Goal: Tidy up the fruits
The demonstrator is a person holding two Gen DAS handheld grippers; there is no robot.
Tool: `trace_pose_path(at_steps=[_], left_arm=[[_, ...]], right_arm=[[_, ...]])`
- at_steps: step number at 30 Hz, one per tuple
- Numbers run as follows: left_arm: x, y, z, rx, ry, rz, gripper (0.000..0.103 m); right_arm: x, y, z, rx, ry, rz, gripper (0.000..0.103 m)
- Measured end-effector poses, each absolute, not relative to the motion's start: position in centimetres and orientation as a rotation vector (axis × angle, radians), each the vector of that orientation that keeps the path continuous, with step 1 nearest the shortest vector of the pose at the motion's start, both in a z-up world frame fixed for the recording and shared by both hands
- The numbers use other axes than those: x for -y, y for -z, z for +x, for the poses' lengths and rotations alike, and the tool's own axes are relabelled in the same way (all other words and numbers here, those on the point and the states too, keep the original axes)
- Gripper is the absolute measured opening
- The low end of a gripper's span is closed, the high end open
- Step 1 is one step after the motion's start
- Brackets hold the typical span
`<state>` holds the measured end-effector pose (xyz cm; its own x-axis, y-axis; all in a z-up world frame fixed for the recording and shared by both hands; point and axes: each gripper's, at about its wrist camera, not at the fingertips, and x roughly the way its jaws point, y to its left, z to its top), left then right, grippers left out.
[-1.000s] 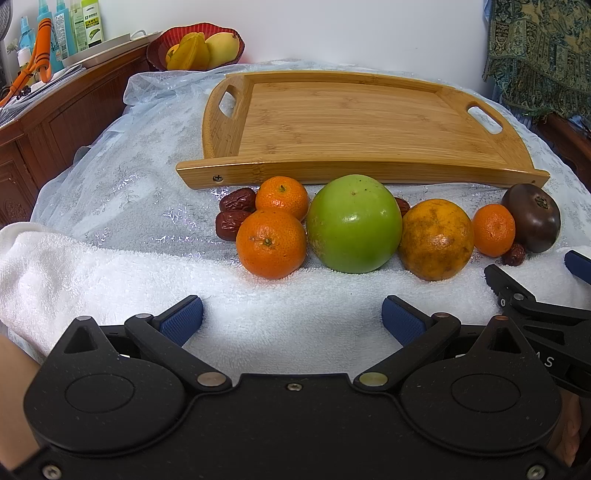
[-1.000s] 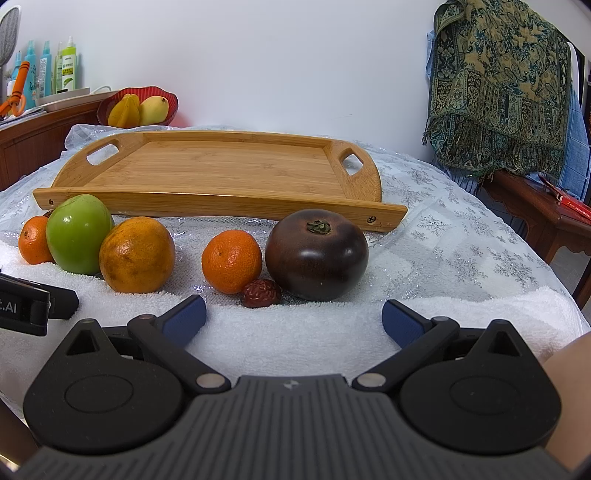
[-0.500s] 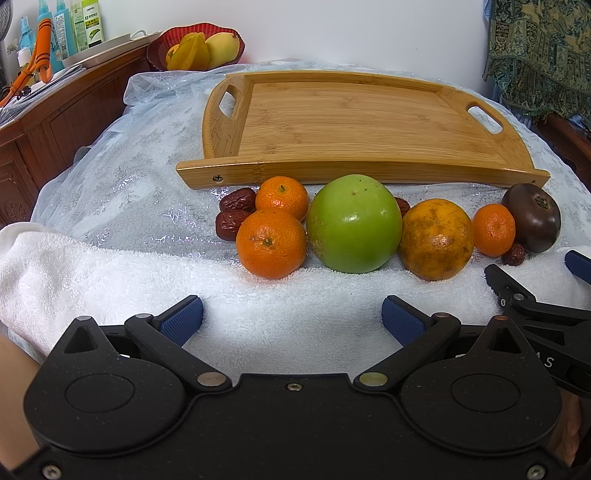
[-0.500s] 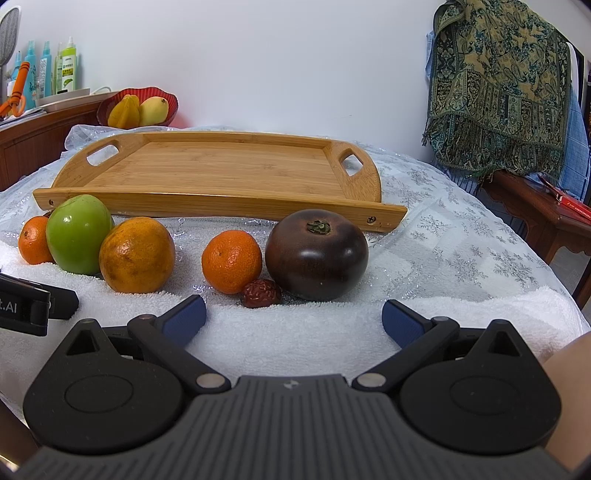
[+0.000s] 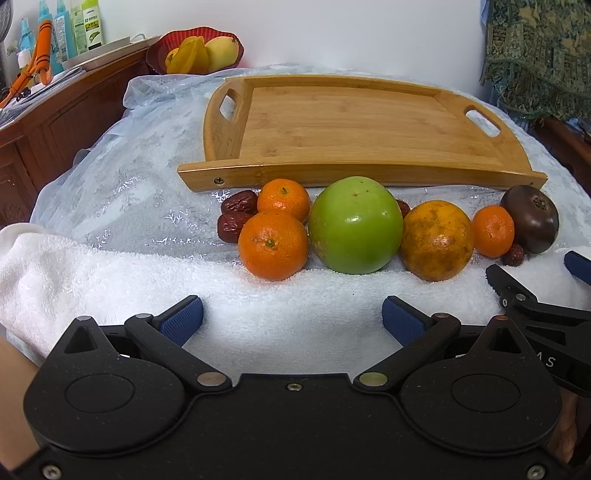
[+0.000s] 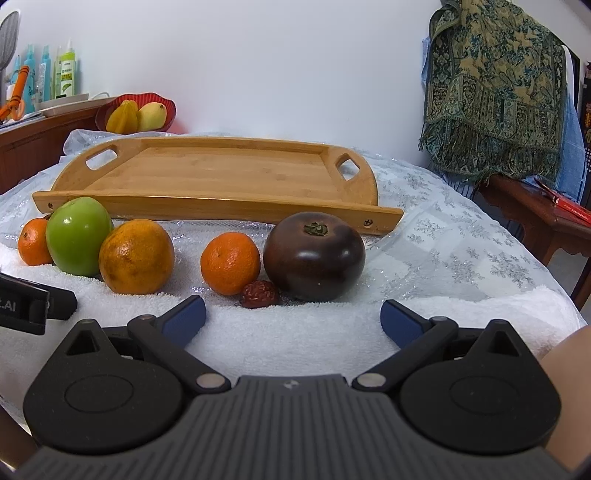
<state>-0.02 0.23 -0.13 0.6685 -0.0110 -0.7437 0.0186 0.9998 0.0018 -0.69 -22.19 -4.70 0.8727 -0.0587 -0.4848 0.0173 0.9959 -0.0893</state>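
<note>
The fruits sit in a row just in front of the empty bamboo tray (image 5: 354, 122), ready to go in. The left gripper (image 5: 291, 319) and the right gripper (image 6: 293, 317) are both wide open and hold nothing, resting on the white towel (image 5: 110, 273) near the green apple (image 5: 355, 229).

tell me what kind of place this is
Probably a lived-in home room: a table under a plastic-covered snowflake cloth, a wooden sideboard holding spray bottles, and a patterned shawl draped over furniture.

Left gripper (image 5: 292, 317): smooth black body, silver screws. Right gripper (image 6: 293, 316): ribbed grey body. Both have blue-padded fingertips (image 6: 184, 319) on black linkages.
</note>
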Motion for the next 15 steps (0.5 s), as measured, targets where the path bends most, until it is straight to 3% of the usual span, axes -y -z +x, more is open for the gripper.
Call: trace_pose_path(at_steps=[11,15], left_arm=[[-0.5,0.0,-0.9,-0.782,0.039,0.018,0.103],[-1.3,-0.7,-1.5,-0.75,0.052,-0.011,0.096]], right_arm=[[22.4,4.4,-0.8,-0.491,0.035,-0.084,0.103],[23.5,3.5,-1.5,-0.442,0.009,-0.015,0.103]])
